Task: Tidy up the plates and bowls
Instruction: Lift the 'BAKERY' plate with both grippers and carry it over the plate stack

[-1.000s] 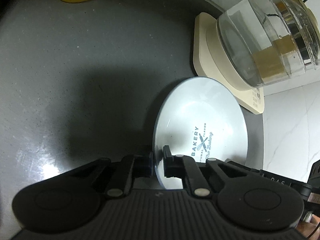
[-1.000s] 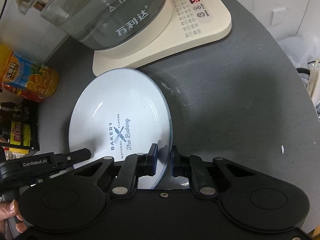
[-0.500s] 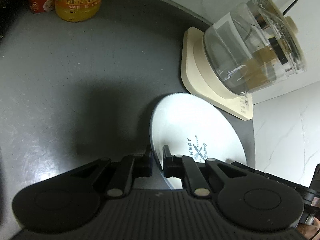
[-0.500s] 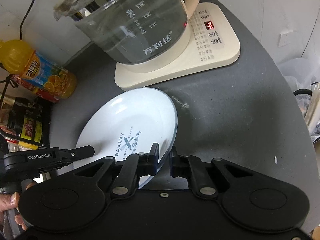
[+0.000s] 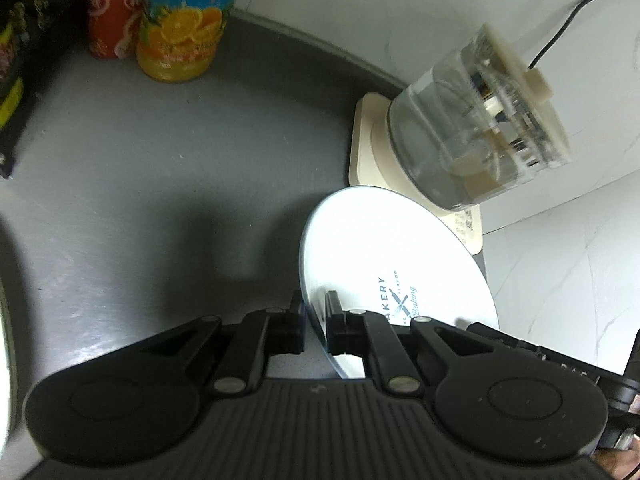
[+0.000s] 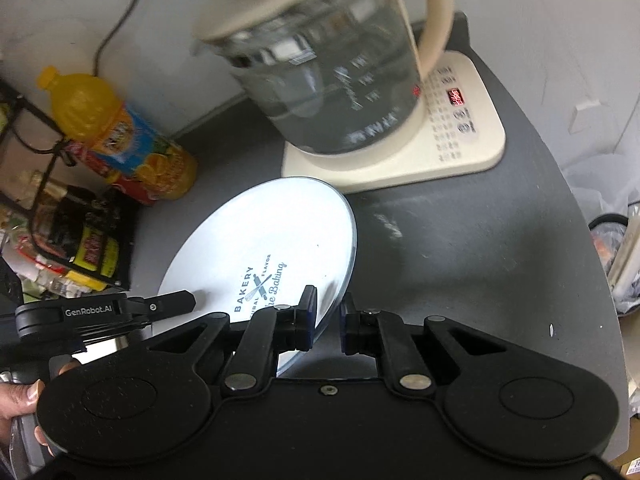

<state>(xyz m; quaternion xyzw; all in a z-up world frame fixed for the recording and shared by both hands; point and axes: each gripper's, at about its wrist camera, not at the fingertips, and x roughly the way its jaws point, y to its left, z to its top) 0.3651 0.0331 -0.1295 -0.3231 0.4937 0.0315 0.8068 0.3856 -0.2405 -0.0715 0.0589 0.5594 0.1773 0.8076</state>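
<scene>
A white plate (image 5: 392, 264) printed with "BAKERY" hangs tilted above the dark grey counter (image 5: 160, 184), near the kettle base. My left gripper (image 5: 314, 314) is shut on the plate's left rim. In the right wrist view the same plate (image 6: 260, 240) has its right rim pinched by my right gripper (image 6: 326, 310), which is shut on it. The left gripper (image 6: 108, 312) shows there at the plate's far side, with a hand (image 6: 20, 396) on it. A corner of the right gripper (image 5: 560, 364) shows behind the plate in the left wrist view.
A glass kettle (image 6: 332, 72) stands on its cream base (image 6: 460, 136) just beyond the plate. An orange juice bottle (image 6: 120, 132) and a red can (image 5: 112, 20) stand at the back left beside a black rack (image 6: 80, 240) of packets. The counter's rounded edge (image 6: 592, 264) lies to the right.
Both grippers have lifted the plate up and drawn it back from the kettle. More of the counter, the bottles and the rack has come into view.
</scene>
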